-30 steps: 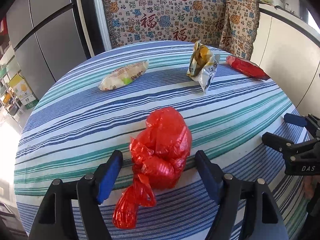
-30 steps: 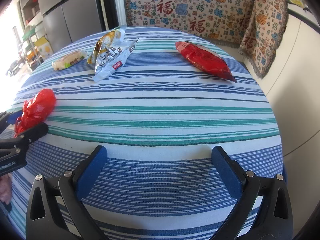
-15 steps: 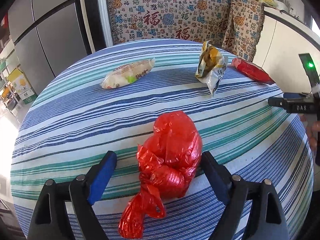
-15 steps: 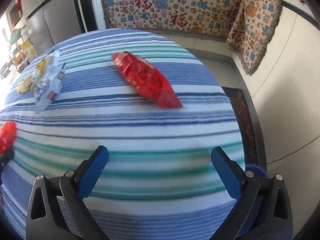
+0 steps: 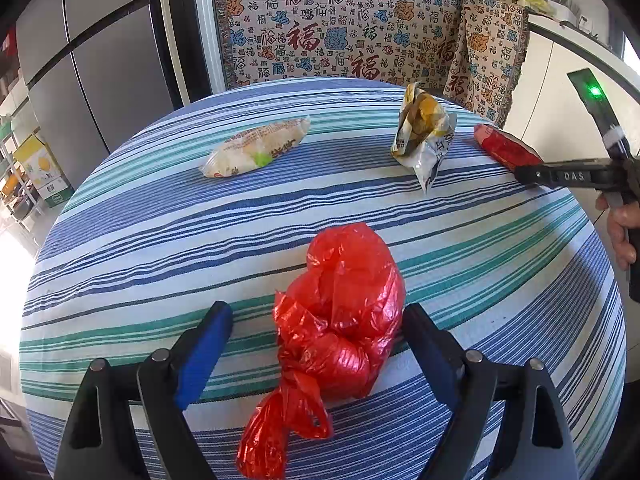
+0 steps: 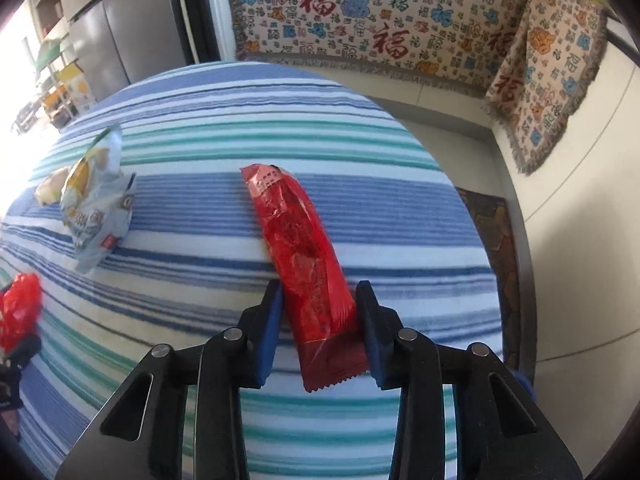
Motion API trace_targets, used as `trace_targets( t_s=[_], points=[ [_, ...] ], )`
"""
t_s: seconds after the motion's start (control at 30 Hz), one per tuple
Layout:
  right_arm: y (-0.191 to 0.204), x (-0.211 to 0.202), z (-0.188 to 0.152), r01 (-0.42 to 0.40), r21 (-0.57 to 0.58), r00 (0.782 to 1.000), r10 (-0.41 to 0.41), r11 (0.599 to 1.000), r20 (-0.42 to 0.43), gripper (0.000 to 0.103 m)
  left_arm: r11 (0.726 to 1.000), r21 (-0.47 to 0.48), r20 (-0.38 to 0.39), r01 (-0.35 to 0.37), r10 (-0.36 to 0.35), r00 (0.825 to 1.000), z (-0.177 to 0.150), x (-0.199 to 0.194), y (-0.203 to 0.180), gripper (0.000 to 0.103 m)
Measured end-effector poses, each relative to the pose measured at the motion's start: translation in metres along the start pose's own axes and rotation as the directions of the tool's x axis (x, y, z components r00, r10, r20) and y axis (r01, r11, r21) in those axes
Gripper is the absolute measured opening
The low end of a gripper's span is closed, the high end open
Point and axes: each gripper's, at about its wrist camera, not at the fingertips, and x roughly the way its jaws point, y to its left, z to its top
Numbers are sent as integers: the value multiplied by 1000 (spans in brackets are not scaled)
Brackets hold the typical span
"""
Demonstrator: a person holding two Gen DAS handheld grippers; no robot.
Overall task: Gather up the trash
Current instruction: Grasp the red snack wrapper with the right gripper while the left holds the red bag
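A knotted red plastic bag (image 5: 344, 304) lies on the striped round table (image 5: 160, 240). My left gripper (image 5: 316, 312) stands open astride it; the right finger is against the bag's side and the left pad is apart from it. At the table's right side lies a long red snack wrapper (image 6: 296, 236). My right gripper (image 6: 319, 292) has its jaws closing around the wrapper's near half, and the pads are just off its edges. The wrapper lies flat and uncrushed. Farther back are a crumpled silver-yellow bag (image 5: 424, 136) and a pale snack packet (image 5: 256, 148).
A bench with a patterned cover (image 5: 340, 32) runs behind the table. Grey cabinet doors (image 5: 100, 60) stand at the left. The table's edge drops off just right of the red wrapper, above a floor mat (image 6: 500, 240). A hand (image 5: 620, 228) holds the right gripper.
My right gripper has travelled right across the table to the red wrapper, and its jaws have narrowed around it. The left gripper stays over the red bag.
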Motion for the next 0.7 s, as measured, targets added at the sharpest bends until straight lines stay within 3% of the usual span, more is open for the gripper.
trace_targets(
  t_s=[0.1,0.27,0.33,0.37,0.4,0.53,0.7],
  points=[
    [19,-21,-31,14,52,1000,-13,999,-13,37,1000,1,0,-2,2,1000,1,0,0,89],
    [79,-53,-83,-92,22,994,91,995,52,38,1000,1,0,-6,6,1000,0,0,-2,89],
    [98,-59,-96,-137,-6,986,137,991,89,47,1000,-5,-1,-5,5,1000,0,0,-1,89],
    [105,-60,-100,-148,-28,983,150,989,102,64,1000,-7,-1,-4,4,1000,-1,-1,0,89],
    [109,-59,-102,-147,-43,983,151,988,109,73,1000,-6,-2,-3,3,1000,-2,-1,1,89],
    [112,-57,-104,-108,-57,986,114,993,123,77,1000,9,-3,3,-3,1000,-10,-7,4,89],
    [100,-50,-102,-93,-31,988,96,995,125,92,1000,24,-4,11,-11,1000,-13,-10,4,90]
  ],
)
